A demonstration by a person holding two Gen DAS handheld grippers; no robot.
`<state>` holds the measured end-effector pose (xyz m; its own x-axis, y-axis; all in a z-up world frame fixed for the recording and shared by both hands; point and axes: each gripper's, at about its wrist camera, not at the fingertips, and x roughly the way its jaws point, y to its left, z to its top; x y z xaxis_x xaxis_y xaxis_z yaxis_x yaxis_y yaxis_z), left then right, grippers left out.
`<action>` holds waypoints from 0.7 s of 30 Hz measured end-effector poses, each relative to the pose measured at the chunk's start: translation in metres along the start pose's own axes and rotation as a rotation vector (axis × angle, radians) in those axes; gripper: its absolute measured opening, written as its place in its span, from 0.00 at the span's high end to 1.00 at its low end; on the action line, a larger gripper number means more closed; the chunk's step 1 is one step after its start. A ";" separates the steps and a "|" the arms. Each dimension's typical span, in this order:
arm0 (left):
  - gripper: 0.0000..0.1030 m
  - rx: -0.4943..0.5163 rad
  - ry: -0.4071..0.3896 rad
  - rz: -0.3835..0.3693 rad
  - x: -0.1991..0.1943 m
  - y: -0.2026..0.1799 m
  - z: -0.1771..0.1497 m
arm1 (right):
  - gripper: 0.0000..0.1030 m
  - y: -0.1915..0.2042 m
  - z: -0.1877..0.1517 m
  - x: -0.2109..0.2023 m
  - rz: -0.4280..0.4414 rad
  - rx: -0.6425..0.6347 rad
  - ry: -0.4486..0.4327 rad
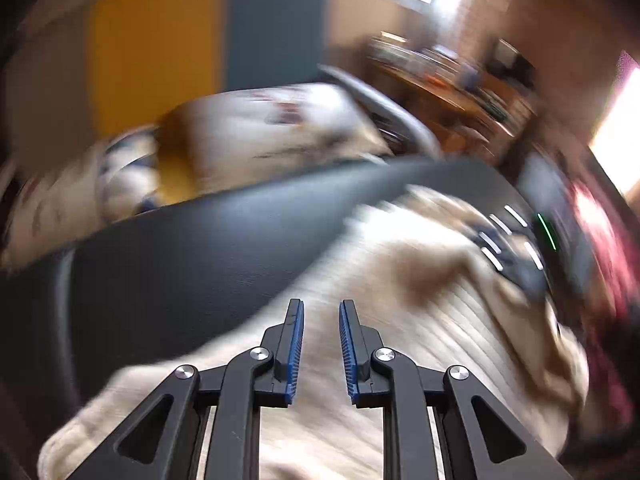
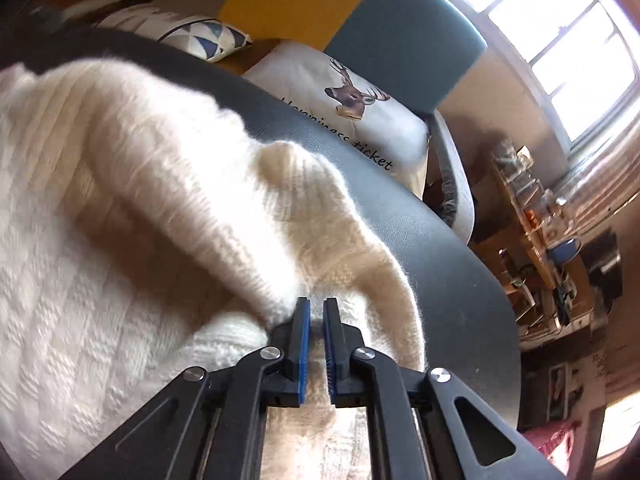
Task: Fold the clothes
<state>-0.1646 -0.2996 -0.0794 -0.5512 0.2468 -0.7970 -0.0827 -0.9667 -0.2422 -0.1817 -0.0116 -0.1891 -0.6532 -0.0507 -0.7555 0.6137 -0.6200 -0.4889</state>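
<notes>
**Right gripper pinches the sweater; left hangs free**

Broadly, one dark round table [image 2: 440, 248] carries one cream knitted sweater [image 2: 120, 208], which covers most of the near side of the tabletop and rises in a raised fold toward the table's far edge. Beyond the table stands one yellow-and-teal sofa [image 2: 360, 4] with two cushions in the right wrist view: a deer-print cushion [image 2: 340, 96] and a triangle-patterned cushion [image 2: 204, 36].

Two grippers are in play. The right gripper [image 2: 316, 308] has its jaws nearly together, and a tuck of the sweater's knit sits clamped between the blue pads. The left gripper [image 1: 321, 310] hangs over the sweater with a narrow gap between its jaws and nothing in that gap; its view is heavily blurred.

Risks, as I judge them: the pinch takes only a small tuck of thick, stretchy knit, so a brisk pull could let it slip out or drag the whole garment across the smooth tabletop instead of folding it. With only one side held, the fold may also land crooked.
</notes>
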 end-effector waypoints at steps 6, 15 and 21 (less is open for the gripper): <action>0.76 -0.026 0.213 -0.073 0.066 0.038 0.024 | 0.94 -0.018 -0.005 0.002 0.085 0.098 0.005; 0.73 0.202 0.352 -0.134 0.084 -0.005 0.012 | 0.93 -0.039 -0.001 0.009 0.224 0.229 0.071; 1.00 0.242 0.303 -0.162 0.065 -0.033 -0.001 | 0.77 -0.084 0.010 -0.011 0.526 0.502 0.042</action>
<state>-0.1969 -0.2514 -0.1236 -0.2494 0.3705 -0.8947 -0.3609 -0.8929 -0.2691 -0.2308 0.0337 -0.1357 -0.3042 -0.4171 -0.8564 0.5579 -0.8067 0.1947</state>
